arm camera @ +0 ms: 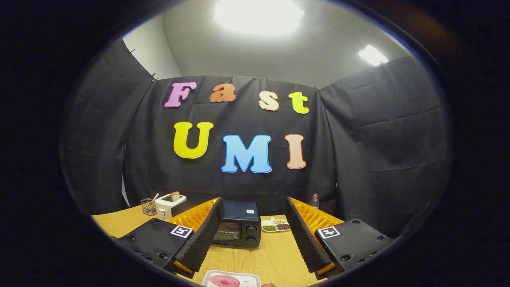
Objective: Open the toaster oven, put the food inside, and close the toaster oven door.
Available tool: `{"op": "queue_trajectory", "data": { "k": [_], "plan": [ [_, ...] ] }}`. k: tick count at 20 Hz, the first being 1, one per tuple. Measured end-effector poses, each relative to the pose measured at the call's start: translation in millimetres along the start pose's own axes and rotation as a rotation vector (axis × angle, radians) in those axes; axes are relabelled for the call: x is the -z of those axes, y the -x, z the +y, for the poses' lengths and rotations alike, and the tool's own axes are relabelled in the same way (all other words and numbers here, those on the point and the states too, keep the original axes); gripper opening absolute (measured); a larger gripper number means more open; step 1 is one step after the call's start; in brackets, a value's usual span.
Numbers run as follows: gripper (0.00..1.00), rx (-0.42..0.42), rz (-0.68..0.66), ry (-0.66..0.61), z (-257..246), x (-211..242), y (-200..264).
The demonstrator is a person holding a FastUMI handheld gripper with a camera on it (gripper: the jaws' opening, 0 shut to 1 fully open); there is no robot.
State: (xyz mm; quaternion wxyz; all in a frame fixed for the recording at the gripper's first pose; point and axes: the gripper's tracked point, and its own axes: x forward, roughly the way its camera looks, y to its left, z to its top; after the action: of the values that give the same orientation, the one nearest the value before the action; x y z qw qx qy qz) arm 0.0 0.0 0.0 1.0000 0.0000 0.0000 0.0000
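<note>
pink food point(224, 280) on tray point(247, 275) | gripper point(255, 239) spread, empty | toaster oven point(239, 229) closed

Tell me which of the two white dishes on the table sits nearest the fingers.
The white plate with the pink food, lying between the open fingers. The divided dish sits farther off, beside the black toaster oven.

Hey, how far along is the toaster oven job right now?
Nothing looks done yet. The toaster oven stands beyond the tongs with its door shut. The tongs are open and hold nothing. The food sits on its white plate on the table, near the fingers. Opening the door, loading the food and closing up all remain.
</note>
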Motion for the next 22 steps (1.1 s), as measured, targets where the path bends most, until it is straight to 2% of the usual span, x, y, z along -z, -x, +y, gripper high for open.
{"op": "queue_trajectory", "data": {
  "k": [12, 17, 22],
  "plan": [
    [0.98, 0.008, 0.010, -0.031, 5.1, -0.9, -5.1],
    [0.98, 0.001, -0.001, -0.044, 18.7, -4.5, -20.4],
    [0.98, -0.039, 0.008, -0.047, 48.5, 0.5, -48.9]
  ]
}}
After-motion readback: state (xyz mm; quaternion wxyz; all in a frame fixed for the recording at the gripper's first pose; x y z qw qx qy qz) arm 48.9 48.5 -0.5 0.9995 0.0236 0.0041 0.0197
